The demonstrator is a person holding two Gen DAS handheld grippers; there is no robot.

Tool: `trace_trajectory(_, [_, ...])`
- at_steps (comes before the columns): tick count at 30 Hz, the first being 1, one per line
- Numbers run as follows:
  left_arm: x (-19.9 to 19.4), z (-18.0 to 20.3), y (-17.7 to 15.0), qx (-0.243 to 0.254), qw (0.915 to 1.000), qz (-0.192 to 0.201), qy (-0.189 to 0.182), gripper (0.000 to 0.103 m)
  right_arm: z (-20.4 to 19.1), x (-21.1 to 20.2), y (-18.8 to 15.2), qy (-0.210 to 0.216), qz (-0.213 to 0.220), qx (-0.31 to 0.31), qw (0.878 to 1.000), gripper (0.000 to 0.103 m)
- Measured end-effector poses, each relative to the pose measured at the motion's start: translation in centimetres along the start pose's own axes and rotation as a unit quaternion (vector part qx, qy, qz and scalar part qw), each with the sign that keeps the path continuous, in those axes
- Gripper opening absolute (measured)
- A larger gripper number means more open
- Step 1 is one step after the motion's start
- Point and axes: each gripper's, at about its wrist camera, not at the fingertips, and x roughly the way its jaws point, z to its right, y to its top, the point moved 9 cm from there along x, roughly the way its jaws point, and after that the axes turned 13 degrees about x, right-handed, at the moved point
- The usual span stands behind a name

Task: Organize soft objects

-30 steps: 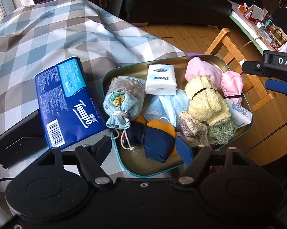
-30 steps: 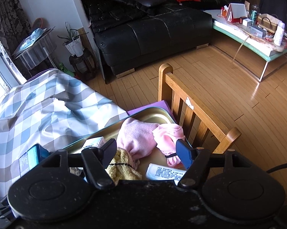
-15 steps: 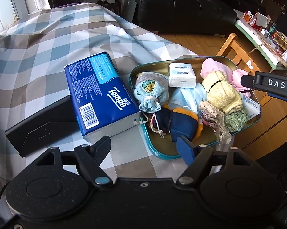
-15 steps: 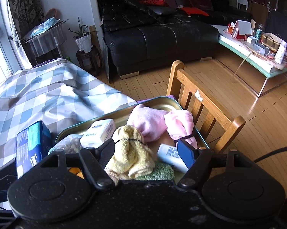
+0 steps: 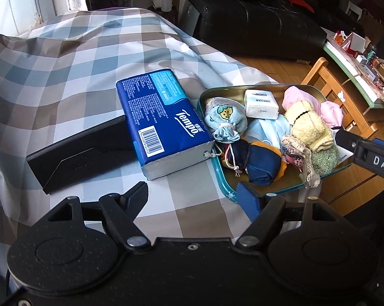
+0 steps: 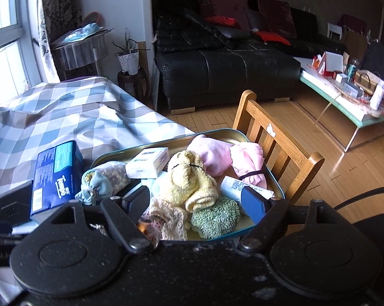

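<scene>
A teal metal tray (image 5: 218, 172) (image 6: 277, 182) sits at the table's right edge, holding soft items: a yellow towel roll (image 5: 308, 125) (image 6: 189, 181), pink cloths (image 5: 329, 109) (image 6: 217, 153), a blue drawstring pouch (image 5: 224, 121) (image 6: 97, 185), a navy and orange pouch (image 5: 260, 160), a green scrubber (image 5: 324, 159) (image 6: 215, 219), a white tissue pack (image 5: 260, 103) (image 6: 148, 162) and a face mask (image 5: 266, 130). A blue Tempo tissue pack (image 5: 161, 119) (image 6: 55, 176) lies left of the tray. My left gripper (image 5: 194, 199) is open and empty, above the cloth before the tray. My right gripper (image 6: 195, 204) is open and empty over the tray's near end.
A black flat box (image 5: 77, 153) lies left of the tissue pack on the checked tablecloth (image 5: 64, 63). A wooden chair (image 6: 276, 140) stands right of the tray. A black sofa (image 6: 230, 68) and a cluttered low table (image 6: 350, 94) stand beyond.
Both grippers have pulled back and up from the tray, so more of the table and tray shows. Both stay open and empty. The objects have not moved.
</scene>
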Motion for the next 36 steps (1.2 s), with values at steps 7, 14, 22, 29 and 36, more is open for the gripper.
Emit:
trace_trajectory(7, [-1.1,-0.5,0.0,0.002,0.9996,0.028,0.01,0.083,-1.5,-1.8,-2.4,0.002,0.019,-0.043,0.999,0.083])
trace_trajectory(14, [-1.5,0.0,0.3,0.002,0.9986,0.053,0.005,0.09,-2.1,-2.3,-3.5,0.002,0.027,-0.075,0.997,0.087])
trace_trajectory(22, [-1.4,0.8,-0.2,0.002,0.9979,0.065,0.009,0.095,-0.8,-1.9,-3.2,0.005,0.021,-0.043,0.999,0.088])
trace_trajectory(29, [-1.2,0.3,-0.4,-0.009,0.9974,0.065,0.029,0.096,-0.7,-1.5,-3.4,0.003,0.017,-0.033,0.999,0.088])
trace_trajectory(36, [-1.4,0.3,-0.4,-0.002,0.9968,0.068,0.042,0.096,-1.0,-1.4,-3.6,0.004,0.019,-0.041,0.999,0.09])
